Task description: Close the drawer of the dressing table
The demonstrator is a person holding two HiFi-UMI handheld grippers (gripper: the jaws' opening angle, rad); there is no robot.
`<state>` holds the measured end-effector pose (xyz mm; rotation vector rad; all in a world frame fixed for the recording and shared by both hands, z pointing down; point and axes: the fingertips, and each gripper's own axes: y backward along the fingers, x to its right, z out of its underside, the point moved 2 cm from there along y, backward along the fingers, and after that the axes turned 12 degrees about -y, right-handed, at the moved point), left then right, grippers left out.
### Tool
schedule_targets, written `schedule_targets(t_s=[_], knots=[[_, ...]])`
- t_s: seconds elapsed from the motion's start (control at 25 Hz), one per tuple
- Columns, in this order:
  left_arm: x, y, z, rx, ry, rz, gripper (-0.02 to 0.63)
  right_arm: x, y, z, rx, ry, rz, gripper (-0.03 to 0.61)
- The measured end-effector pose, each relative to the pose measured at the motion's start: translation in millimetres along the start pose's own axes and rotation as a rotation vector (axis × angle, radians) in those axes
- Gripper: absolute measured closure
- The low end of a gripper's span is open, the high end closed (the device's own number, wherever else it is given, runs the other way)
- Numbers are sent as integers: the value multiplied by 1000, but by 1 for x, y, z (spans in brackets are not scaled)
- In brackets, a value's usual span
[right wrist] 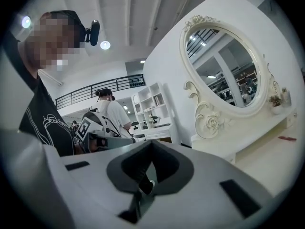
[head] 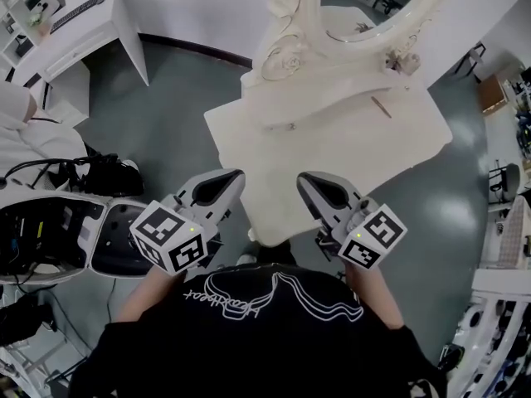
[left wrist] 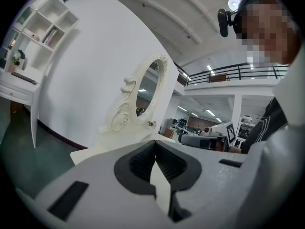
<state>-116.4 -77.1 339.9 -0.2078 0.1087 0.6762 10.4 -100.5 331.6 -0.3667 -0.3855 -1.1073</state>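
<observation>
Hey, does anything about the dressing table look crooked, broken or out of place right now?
Nothing stands out. The dressing table looks intact and its mirror stands upright. One slim reddish stick lies flat on the top. Seen from above, no drawer juts out at the front.

Grey-green floor (head: 174, 110), white wall (head: 199, 7)

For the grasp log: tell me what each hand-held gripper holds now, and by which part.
Nothing is held. The left hand-held gripper and the right hand-held gripper both have jaws shut with nothing between them.
</observation>
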Motion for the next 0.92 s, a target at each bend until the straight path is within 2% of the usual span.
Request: schedule_targets(t_s=[0.52, 0.92], knots=[[11, 19, 23, -36, 21, -2, 611, -12, 2, 32, -17, -52, 6, 575], [11, 23, 23, -53, 46, 18, 611, -17, -1, 39, -37, -82, 37, 575]])
